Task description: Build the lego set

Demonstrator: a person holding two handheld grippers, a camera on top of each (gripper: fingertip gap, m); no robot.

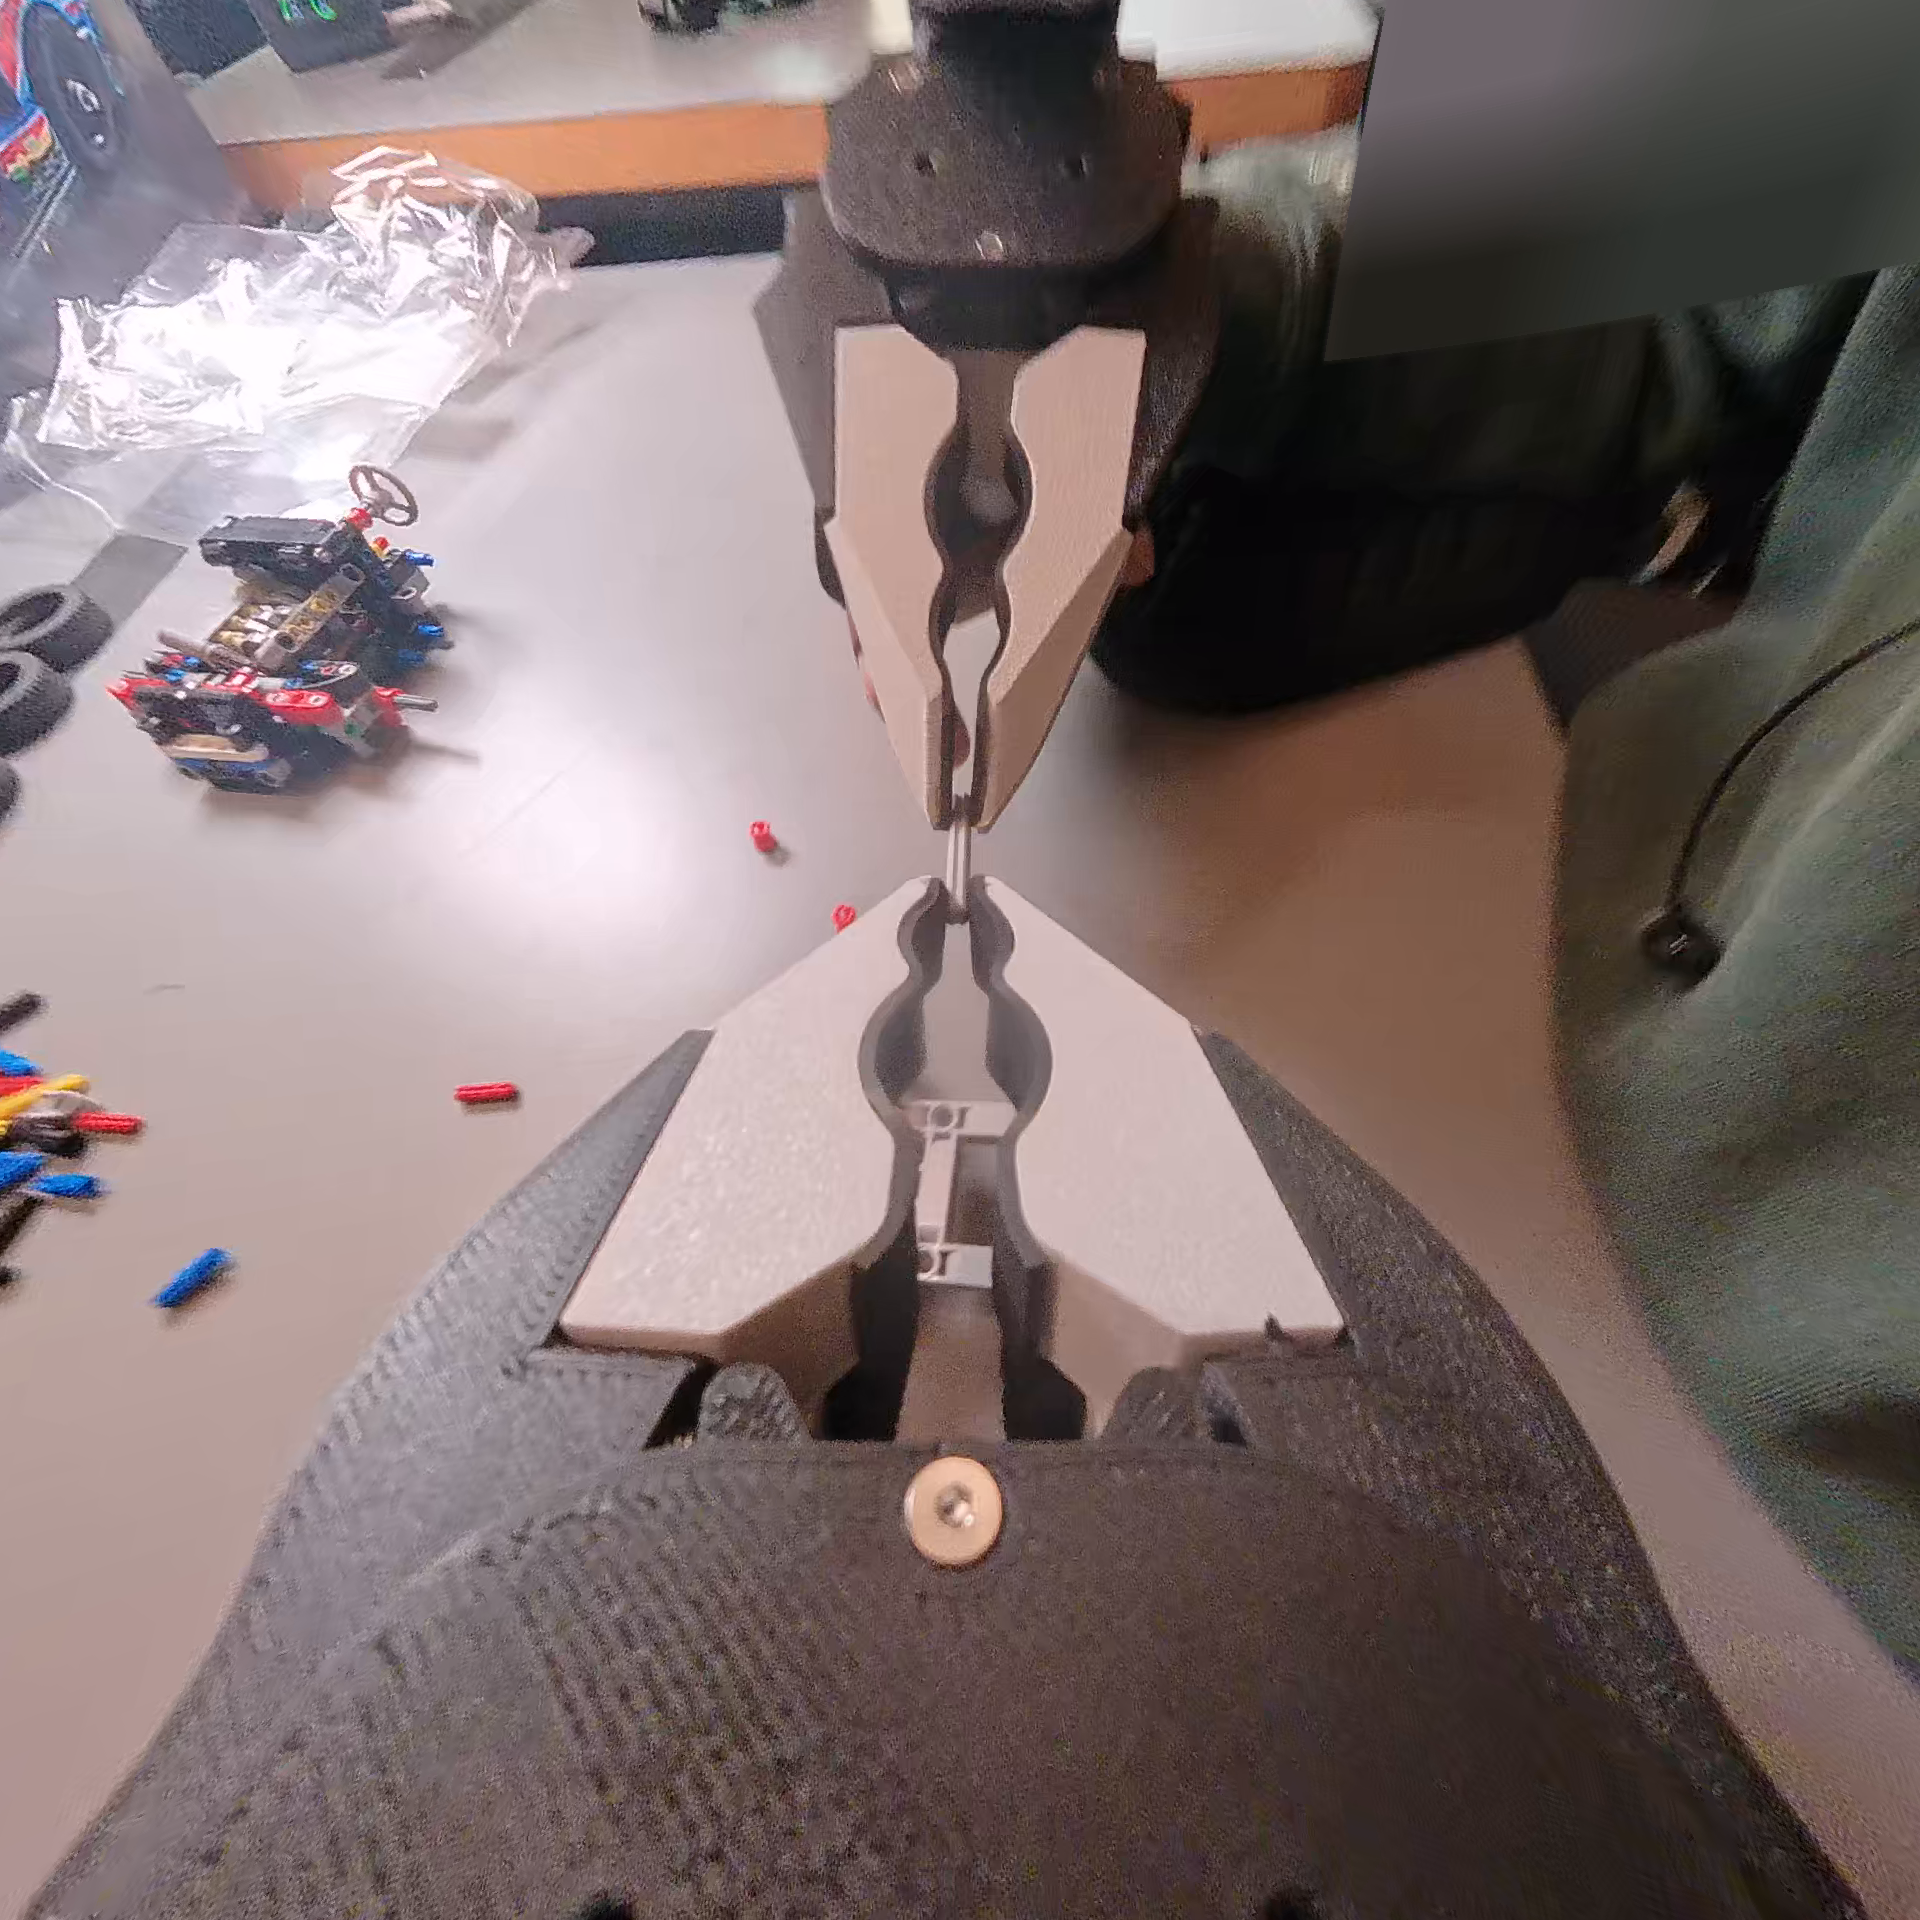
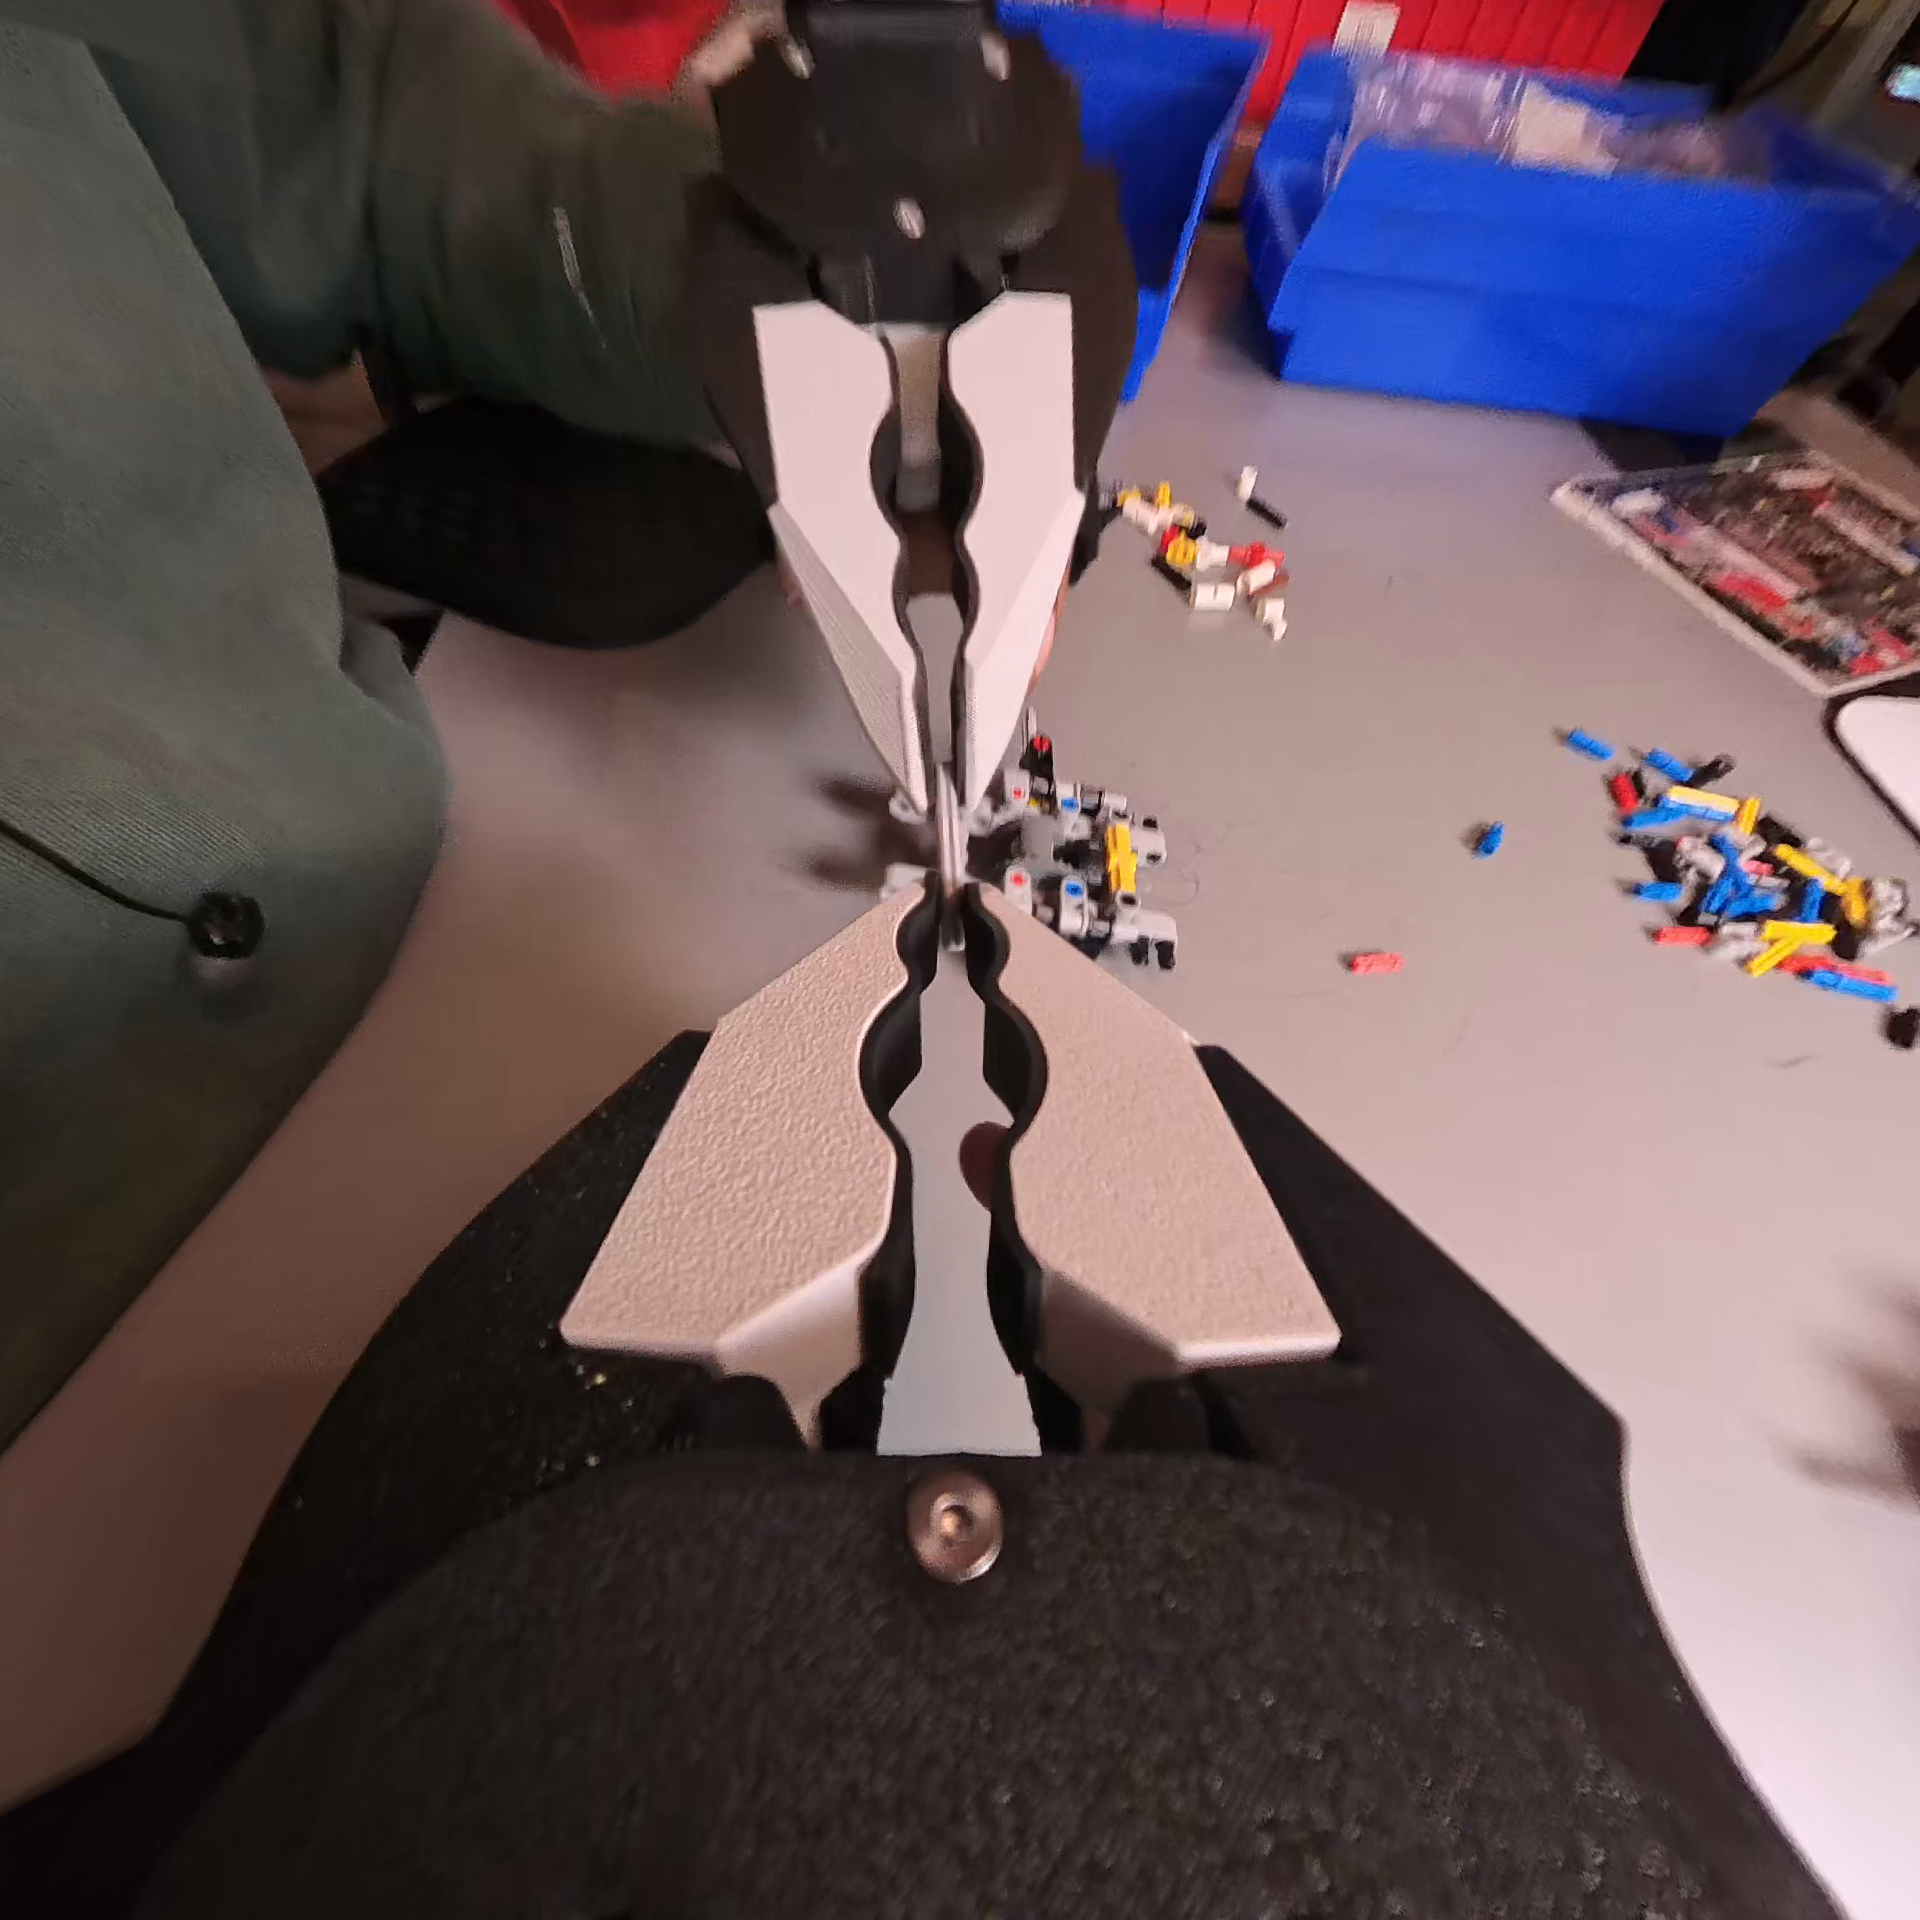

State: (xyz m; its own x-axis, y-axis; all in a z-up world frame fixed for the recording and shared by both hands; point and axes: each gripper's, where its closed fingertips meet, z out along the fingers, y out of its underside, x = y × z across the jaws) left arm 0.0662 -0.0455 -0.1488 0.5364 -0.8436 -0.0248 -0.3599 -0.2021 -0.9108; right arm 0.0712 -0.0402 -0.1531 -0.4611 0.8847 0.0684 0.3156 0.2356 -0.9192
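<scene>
My two grippers meet tip to tip above the table. In the left wrist view my left gripper [image 1: 957, 891] is at the bottom and my right gripper [image 1: 964, 814] reaches in from the top. A thin grey Lego piece [image 1: 958, 852] spans the short gap, and both grippers are shut on its ends. A grey Technic beam [image 1: 951, 1195] shows farther back between the left jaws; I cannot tell whether it is held. In the right wrist view my right gripper [image 2: 948, 902] is at the bottom, my left gripper [image 2: 945, 788] at the top, with the same grey piece [image 2: 948, 844] between them.
A part-built Lego car chassis [image 1: 281, 644], tyres [image 1: 52, 623], clear plastic bags [image 1: 281, 312] and loose pins [image 1: 52, 1122] lie to the left. The right wrist view shows a grey subassembly [image 2: 1081, 862], piles of pieces [image 2: 1756, 883], blue bins [image 2: 1558, 281] and a booklet [image 2: 1766, 561]. Both grippers' tips are close together, under 4 cm apart.
</scene>
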